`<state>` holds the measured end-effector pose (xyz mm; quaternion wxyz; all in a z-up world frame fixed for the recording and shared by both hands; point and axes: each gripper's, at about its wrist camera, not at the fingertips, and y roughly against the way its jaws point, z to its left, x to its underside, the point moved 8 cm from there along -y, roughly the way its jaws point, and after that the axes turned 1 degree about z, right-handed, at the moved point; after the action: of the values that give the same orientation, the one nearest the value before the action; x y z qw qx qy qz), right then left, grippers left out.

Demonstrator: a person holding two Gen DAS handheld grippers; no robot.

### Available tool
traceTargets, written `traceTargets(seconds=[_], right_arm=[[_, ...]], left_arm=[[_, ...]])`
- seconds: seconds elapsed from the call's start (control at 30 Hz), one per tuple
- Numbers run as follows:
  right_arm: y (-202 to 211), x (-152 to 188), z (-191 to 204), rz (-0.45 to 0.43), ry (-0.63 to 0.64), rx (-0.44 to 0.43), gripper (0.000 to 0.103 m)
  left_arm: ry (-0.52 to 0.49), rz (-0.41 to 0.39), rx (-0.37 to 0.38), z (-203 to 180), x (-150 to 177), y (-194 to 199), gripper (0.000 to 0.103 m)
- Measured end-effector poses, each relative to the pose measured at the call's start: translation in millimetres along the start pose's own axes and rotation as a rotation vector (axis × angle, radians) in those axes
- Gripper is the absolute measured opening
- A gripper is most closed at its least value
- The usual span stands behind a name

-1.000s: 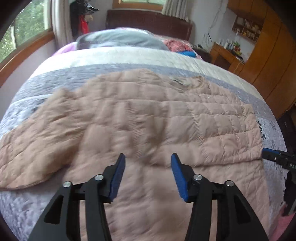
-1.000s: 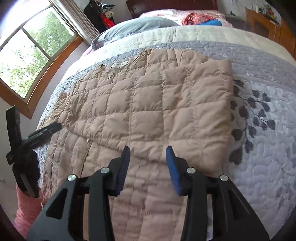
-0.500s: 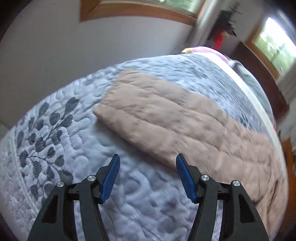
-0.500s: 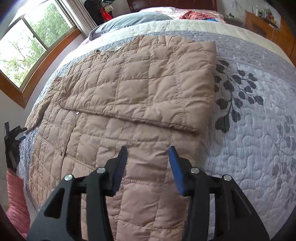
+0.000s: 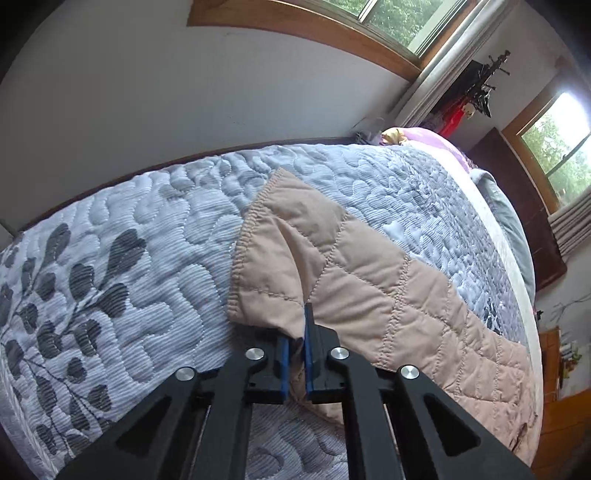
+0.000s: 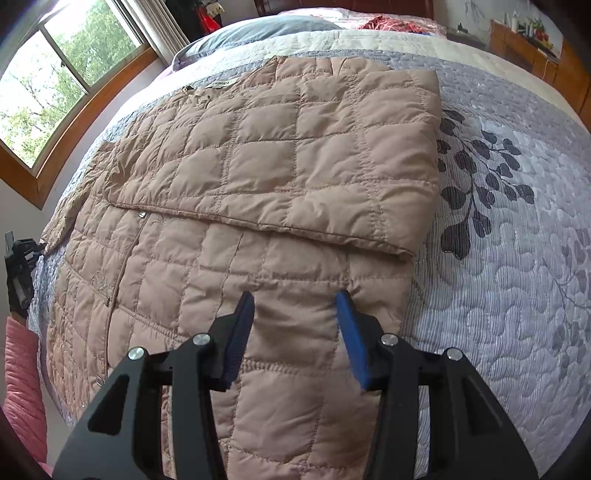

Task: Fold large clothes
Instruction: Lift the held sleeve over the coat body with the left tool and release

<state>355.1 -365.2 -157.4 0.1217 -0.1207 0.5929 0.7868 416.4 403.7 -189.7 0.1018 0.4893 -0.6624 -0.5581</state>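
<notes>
A tan quilted jacket [image 6: 258, 177] lies on the bed, its right side folded over the body. In the left wrist view its outstretched sleeve [image 5: 369, 280] lies across the quilt. My left gripper [image 5: 295, 354] is shut on the sleeve cuff edge. It also shows at the far left of the right wrist view [image 6: 20, 258]. My right gripper [image 6: 295, 332] is open and empty just above the jacket's lower body, near its right edge.
The bed is covered by a grey quilt with a leaf pattern [image 6: 498, 240]. Pillows [image 6: 258, 29] lie at the headboard end. A white wall [image 5: 184, 92] with a window runs close along the bed's left side. Wooden furniture [image 6: 535, 48] stands at the right.
My left gripper swung from the jacket's body to the sleeve end, moved in and shut on the cuff. My right gripper moved a little closer over the jacket and stayed open.
</notes>
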Motion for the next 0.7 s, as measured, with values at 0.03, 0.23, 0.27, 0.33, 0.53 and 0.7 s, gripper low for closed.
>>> traceTargets(seconds=[0.03, 0.23, 0.27, 0.33, 0.53, 0.7], right_arm=[[0.9, 0.7, 0.1, -0.003, 0.003, 0.007, 0.046], [9.0, 4.3, -1.4, -0.018, -0.003, 0.008, 0.047], [11.0, 5.0, -1.1, -0.022, -0.004, 0.008, 0.047], [14.8, 7.3, 0.3, -0.028, -0.001, 0.004, 0.047], [18.7, 15.3, 4.1, -0.032, 0.005, -0.002, 0.047], [18.8, 17.4, 2.7, -0.034, -0.003, -0.008, 0.047]], left_arm=[[-0.017, -0.017, -0.005, -3.7, 2.0, 4.8, 0.005], [-0.148, -0.123, 0.061, -57.4, 16.1, 48.5, 0.004], [-0.179, -0.139, 0.077, -71.1, 20.2, 57.0, 0.004], [-0.261, -0.171, 0.121, -106.9, 34.0, 77.0, 0.004], [-0.533, -0.219, 0.224, -213.5, 101.5, 113.1, 0.004], [-0.696, -0.170, 0.300, -285.8, 164.1, 114.0, 0.004]])
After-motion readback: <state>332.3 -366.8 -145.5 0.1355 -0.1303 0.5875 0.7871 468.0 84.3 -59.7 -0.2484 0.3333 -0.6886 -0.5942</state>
